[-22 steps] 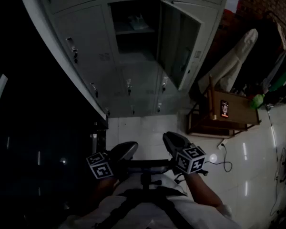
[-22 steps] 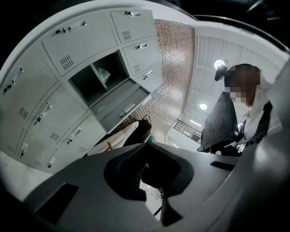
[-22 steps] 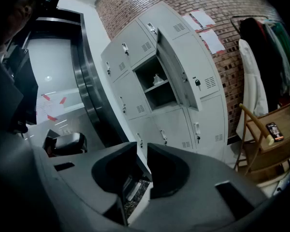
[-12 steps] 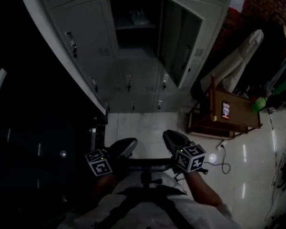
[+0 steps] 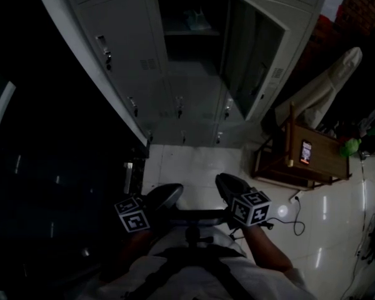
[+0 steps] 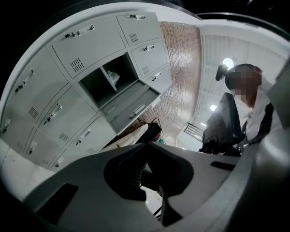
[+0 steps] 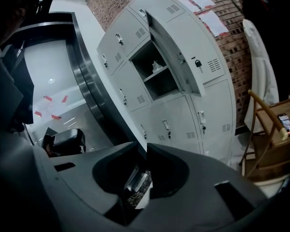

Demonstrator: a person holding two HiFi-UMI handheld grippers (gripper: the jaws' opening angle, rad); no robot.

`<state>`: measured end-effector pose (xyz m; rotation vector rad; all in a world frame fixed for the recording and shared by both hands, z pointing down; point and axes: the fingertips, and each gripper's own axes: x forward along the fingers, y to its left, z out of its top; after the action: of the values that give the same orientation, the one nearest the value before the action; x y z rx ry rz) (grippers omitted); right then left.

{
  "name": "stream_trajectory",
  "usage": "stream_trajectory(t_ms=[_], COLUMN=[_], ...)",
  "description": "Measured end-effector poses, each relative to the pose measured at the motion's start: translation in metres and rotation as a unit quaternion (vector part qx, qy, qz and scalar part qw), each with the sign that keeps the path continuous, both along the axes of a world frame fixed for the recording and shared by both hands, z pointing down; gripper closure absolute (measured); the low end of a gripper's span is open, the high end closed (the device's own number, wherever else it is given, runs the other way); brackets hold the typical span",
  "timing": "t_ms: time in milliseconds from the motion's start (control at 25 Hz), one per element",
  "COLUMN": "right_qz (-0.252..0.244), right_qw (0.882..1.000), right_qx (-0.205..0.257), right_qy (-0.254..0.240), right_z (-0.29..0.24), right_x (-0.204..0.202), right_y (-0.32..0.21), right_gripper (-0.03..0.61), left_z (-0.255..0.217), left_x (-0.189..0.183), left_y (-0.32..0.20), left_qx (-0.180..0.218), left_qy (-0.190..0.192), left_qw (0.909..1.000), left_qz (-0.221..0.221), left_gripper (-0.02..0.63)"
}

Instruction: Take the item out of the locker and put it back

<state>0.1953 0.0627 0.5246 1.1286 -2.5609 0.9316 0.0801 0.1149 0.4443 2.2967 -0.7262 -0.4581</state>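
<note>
The grey locker bank [image 5: 169, 99] stands ahead, with one compartment's door [image 5: 255, 61] swung open to the right. A small pale item [image 5: 199, 21] lies on that compartment's upper shelf; the left gripper view shows the item [image 6: 114, 75], and so does the right gripper view [image 7: 156, 66]. Both grippers are held low near my body, far from the lockers. My left gripper [image 5: 174, 189] [image 6: 145, 145] has its jaws together and empty. My right gripper [image 5: 222, 180] [image 7: 146, 146] shows only a thin slit between its jaw tips, with nothing between them.
A wooden chair [image 5: 303, 158] with a phone [image 5: 305, 152] on it stands at the right, with a white cloth [image 5: 322, 95] draped behind it. A cable [image 5: 297, 216] trails on the white tiled floor. A black office chair [image 5: 190, 220] sits under the grippers. A dark counter fills the left.
The head view has shifted, so the lockers and the wooden chair now sit further right and lower in it. Both grippers keep about the same place.
</note>
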Motion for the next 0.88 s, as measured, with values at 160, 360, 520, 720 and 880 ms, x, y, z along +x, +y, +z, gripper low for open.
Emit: stream_trajectory(t_ms=[160,360,520,720,880], right_qz=[-0.006,0.01,0.034,0.044,0.056], right_qw=[1.0,1.0,0.999,0.999,0.998], right_qx=[-0.008,0.004,-0.006,0.018,0.008], right_qy=[0.01,0.013,0.023,0.009,0.021], right_z=[0.008,0.007,0.012,-0.025,-0.02], right_x=[-0.013,-0.033,-0.051,-0.097,-0.114], right_y=[-0.013,-0.049,-0.086,-0.137,-0.163], right_gripper=[0.514,0.514,0.514,0.514,0.514], left_z=[0.002,0.002,-0.008,-0.024,-0.029], left_x=[-0.012,-0.029,-0.051,-0.089,-0.108], left_y=[-0.017,-0.057,-0.098,-0.148,-0.177], left_qx=[0.001,0.009,0.024,0.033,0.029], left_qy=[0.007,0.02,0.026,0.029,0.038], left_qw=[1.0,0.9992,0.9975,0.9958,0.9938], left_qz=[0.003,0.032,0.062,0.08,0.1], left_gripper=[0.615,0.615,0.615,0.615,0.615])
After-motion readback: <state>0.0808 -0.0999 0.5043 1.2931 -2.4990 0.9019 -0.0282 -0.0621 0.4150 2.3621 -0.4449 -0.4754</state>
